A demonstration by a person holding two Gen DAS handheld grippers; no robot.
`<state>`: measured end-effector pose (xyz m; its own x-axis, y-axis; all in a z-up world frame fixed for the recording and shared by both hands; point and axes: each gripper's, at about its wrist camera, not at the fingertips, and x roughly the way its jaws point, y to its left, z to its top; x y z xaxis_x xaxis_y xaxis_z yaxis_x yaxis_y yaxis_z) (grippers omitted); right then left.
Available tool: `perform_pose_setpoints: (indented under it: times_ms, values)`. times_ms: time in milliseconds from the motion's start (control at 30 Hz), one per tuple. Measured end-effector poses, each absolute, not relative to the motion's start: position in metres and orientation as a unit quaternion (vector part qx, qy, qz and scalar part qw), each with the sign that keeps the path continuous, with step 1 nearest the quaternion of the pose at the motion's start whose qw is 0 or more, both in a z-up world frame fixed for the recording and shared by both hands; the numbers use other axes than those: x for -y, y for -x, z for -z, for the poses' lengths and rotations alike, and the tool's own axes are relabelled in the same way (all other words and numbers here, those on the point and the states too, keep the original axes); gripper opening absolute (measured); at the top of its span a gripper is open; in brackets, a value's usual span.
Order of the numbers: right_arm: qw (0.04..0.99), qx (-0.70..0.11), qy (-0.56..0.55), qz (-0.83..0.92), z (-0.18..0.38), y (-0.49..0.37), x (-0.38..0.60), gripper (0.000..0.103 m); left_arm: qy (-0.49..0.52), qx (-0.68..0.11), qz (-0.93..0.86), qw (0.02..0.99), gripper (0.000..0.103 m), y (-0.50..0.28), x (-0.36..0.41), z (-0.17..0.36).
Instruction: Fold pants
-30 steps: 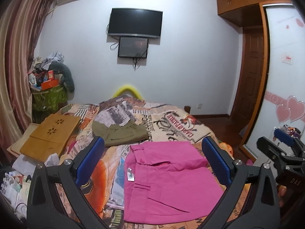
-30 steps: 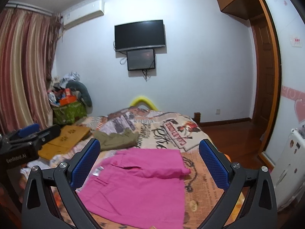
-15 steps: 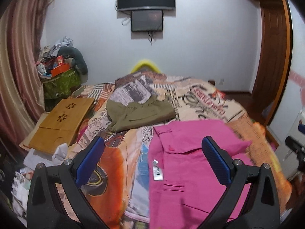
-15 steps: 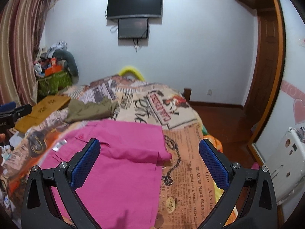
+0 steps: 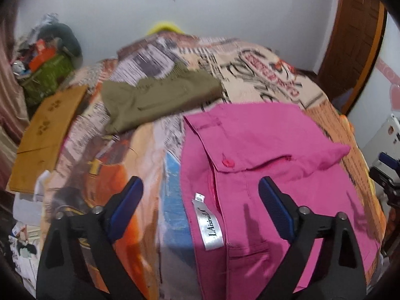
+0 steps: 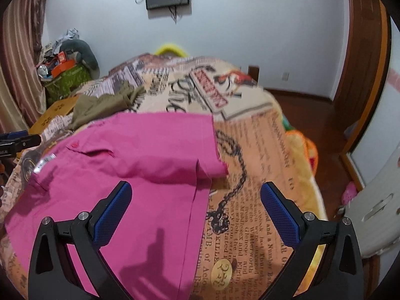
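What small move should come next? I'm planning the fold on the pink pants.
Probably lower the left gripper onto the waistband edge by the white label of the pink pants; its jaws have just been closing, nothing is between them.

1 pink pants (image 5: 262, 155), 1 olive garment (image 5: 155, 97), 1 bed (image 6: 262, 150), 2 grippers (image 5: 200, 210) (image 6: 195, 212)

White walls (image 6: 250, 25), striped curtain (image 6: 17, 62), wooden door (image 5: 355, 25), a newsprint-patterned bed (image 6: 262, 137).
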<state>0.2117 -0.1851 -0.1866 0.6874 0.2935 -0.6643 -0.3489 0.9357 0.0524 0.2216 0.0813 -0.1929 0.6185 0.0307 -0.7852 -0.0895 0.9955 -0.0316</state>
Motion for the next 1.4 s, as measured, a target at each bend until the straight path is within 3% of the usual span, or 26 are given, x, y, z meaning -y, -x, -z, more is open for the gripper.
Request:
perform_pose_setpoints:
  times_ms: [300,433,500,567,633,733,867,1033,1100,1167,1233,1333,1400]
  values:
    - [0.891,-0.408,0.02,-0.197,0.22,-0.243,0.18,0.072,-0.004,-0.451,-0.013,0.892,0.092,-0.24,-0.081,0.216]
    - [0.883,-0.419,0.021,-0.211,0.227,-0.249,0.178,0.062,0.013,-0.475,0.022,0.88,0.075,-0.247,-0.079,0.221]
    - [0.881,-0.421,0.019,-0.215,0.229,-0.254,0.179,0.057,0.009,-0.481,0.025,0.876,0.073,-0.25,-0.076,0.224]
    - [0.877,-0.426,0.015,-0.219,0.231,-0.257,0.181,0.042,0.004,-0.482,0.023,0.876,0.07,-0.252,-0.074,0.226]
    - [0.871,-0.436,0.009,-0.226,0.234,-0.261,0.181,0.034,0.005,-0.488,0.027,0.872,0.067,-0.254,-0.073,0.228]
    - [0.865,-0.441,0.005,-0.238,0.237,-0.263,0.179,0.033,0.017,-0.505,0.033,0.862,0.064,-0.26,-0.074,0.232]
    - [0.859,-0.445,0.012,-0.253,0.239,-0.263,0.174,0.033,0.028,-0.522,0.049,0.851,0.049,-0.264,-0.073,0.239]
    - [0.853,-0.451,0.016,-0.262,0.242,-0.268,0.167,0.032,0.044,-0.53,0.06,0.845,0.039,-0.263,-0.073,0.24]
    - [0.852,-0.452,0.011,-0.264,0.242,-0.27,0.167,0.024,0.056,-0.534,0.063,0.841,0.036,-0.264,-0.075,0.241]
    - [0.853,-0.45,0.007,-0.264,0.242,-0.27,0.167,0.016,0.07,-0.54,0.07,0.836,0.022,-0.265,-0.076,0.242]
    - [0.852,-0.449,0.002,-0.269,0.241,-0.269,0.166,0.009,0.065,-0.538,0.069,0.838,0.016,-0.264,-0.074,0.24]
    - [0.86,-0.437,0.005,-0.264,0.237,-0.264,0.165,0.007,0.035,-0.523,0.069,0.849,0.006,-0.258,-0.068,0.234]
    - [0.866,-0.428,0.01,-0.259,0.233,-0.261,0.165,0.006,0.022,-0.516,0.068,0.854,0.005,-0.254,-0.065,0.232]
